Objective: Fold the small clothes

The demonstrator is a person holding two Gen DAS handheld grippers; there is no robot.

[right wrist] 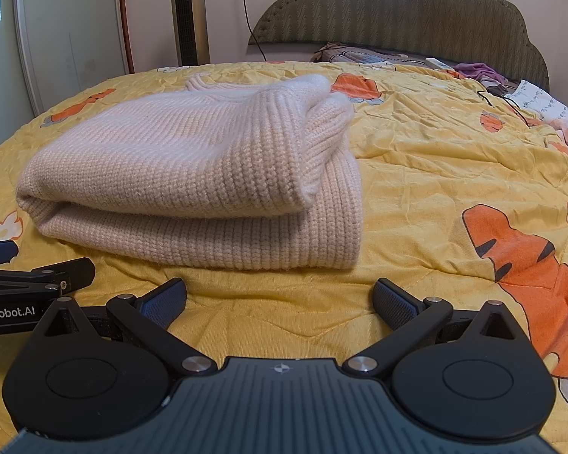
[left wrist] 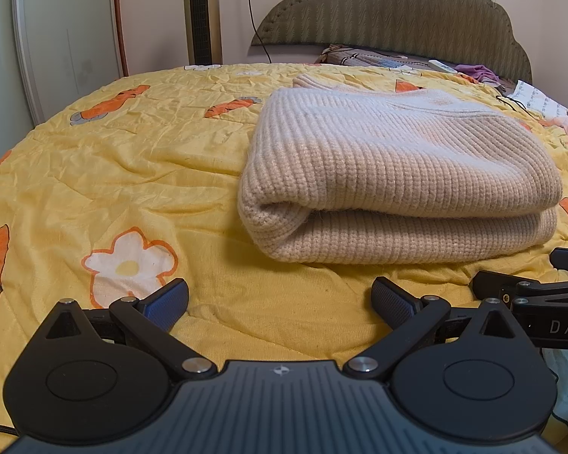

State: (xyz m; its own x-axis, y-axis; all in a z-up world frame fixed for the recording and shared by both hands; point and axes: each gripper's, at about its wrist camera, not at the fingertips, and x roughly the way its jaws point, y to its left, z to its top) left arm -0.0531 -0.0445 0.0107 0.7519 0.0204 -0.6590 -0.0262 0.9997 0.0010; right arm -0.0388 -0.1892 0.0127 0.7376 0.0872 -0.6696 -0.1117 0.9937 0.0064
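A cream knitted sweater (left wrist: 394, 174) lies folded in a thick stack on the yellow bedspread (left wrist: 140, 174). It also shows in the right wrist view (right wrist: 193, 174), with a rolled sleeve or hem on its right side. My left gripper (left wrist: 280, 302) is open and empty, just short of the sweater's near left corner. My right gripper (right wrist: 280, 300) is open and empty, just short of the sweater's near right corner. Each gripper's fingers show at the other view's edge, the right one (left wrist: 530, 287) and the left one (right wrist: 38, 276).
The bedspread has orange carrot and tiger prints (right wrist: 526, 261). A padded green headboard (left wrist: 409, 7) stands at the back, with pillows, a remote (left wrist: 441, 66) and purple cloth (right wrist: 477, 70) below it. A tower fan (left wrist: 202, 11) and a white door (left wrist: 68, 30) stand at the left.
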